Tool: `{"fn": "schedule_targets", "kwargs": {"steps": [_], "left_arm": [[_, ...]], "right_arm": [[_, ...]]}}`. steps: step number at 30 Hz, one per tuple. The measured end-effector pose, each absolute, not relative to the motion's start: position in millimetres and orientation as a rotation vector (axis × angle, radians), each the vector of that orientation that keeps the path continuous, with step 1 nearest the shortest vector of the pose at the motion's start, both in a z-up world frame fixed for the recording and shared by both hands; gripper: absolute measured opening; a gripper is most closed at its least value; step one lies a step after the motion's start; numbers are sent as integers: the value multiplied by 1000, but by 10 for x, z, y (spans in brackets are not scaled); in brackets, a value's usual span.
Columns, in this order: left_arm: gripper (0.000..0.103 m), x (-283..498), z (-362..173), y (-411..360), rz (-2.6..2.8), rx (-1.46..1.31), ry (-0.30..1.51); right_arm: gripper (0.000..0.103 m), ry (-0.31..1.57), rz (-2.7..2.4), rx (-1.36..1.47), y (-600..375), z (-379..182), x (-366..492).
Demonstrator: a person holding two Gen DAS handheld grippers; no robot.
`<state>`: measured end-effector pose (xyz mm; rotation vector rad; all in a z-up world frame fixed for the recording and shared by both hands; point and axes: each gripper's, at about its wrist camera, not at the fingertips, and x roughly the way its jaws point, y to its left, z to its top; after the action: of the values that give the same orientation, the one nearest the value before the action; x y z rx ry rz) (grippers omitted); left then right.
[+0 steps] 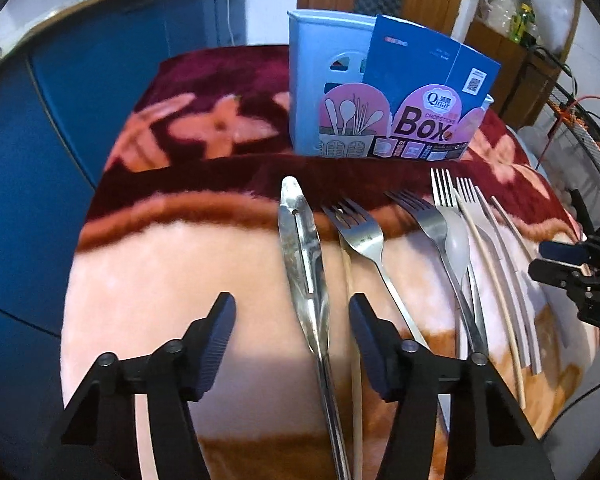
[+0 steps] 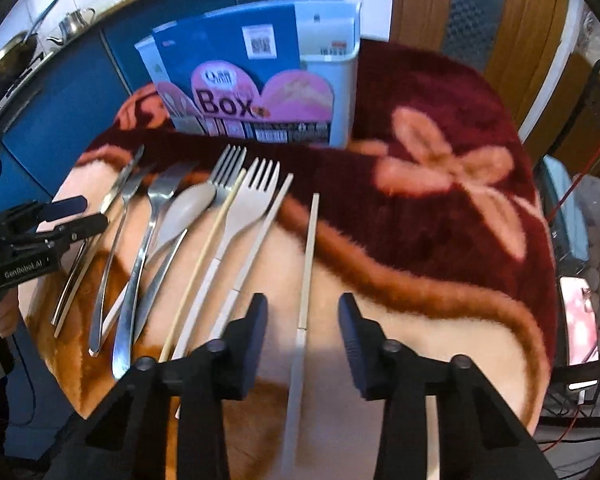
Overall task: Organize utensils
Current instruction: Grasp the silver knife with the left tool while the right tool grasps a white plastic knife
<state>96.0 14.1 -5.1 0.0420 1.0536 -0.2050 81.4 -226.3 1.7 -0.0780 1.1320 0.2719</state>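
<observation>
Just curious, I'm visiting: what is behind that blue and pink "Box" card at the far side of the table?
A pale blue plastic holder stands directly behind the card. Only its side wall, rim and one cutout show. Its inside is covered, so any contents cannot be seen.

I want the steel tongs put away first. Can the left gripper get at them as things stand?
Probably yes: the tongs lie between the left gripper's open fingers, nothing on top.

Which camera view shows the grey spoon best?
The right wrist view shows the grey spoon best: its whole bowl faces the camera, though its handle is partly hidden among the forks. In the left wrist view the spoon lies further to the side, squeezed between a metal fork and a white fork.
</observation>
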Motion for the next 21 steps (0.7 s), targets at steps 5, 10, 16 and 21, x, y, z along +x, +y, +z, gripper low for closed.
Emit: {"fn": "schedule_targets", "kwargs": {"steps": [5,10,16,21], "left_arm": [[56,1181,-54,124,-226,32,1138],[33,1322,-28,35,-280,33,1201],[16,1432,-39,42,-308,-10,1240],[16,1536,-76,71,-316,-30,1279]], "right_arm": [[34,1214,305,-78,-2248,-13,987],[33,1264,337,-83,-2194,-33,1116],[25,1292,352,-61,-2275,-44,1207],[24,1303,365,-55,-2285,-44,1235]]}}
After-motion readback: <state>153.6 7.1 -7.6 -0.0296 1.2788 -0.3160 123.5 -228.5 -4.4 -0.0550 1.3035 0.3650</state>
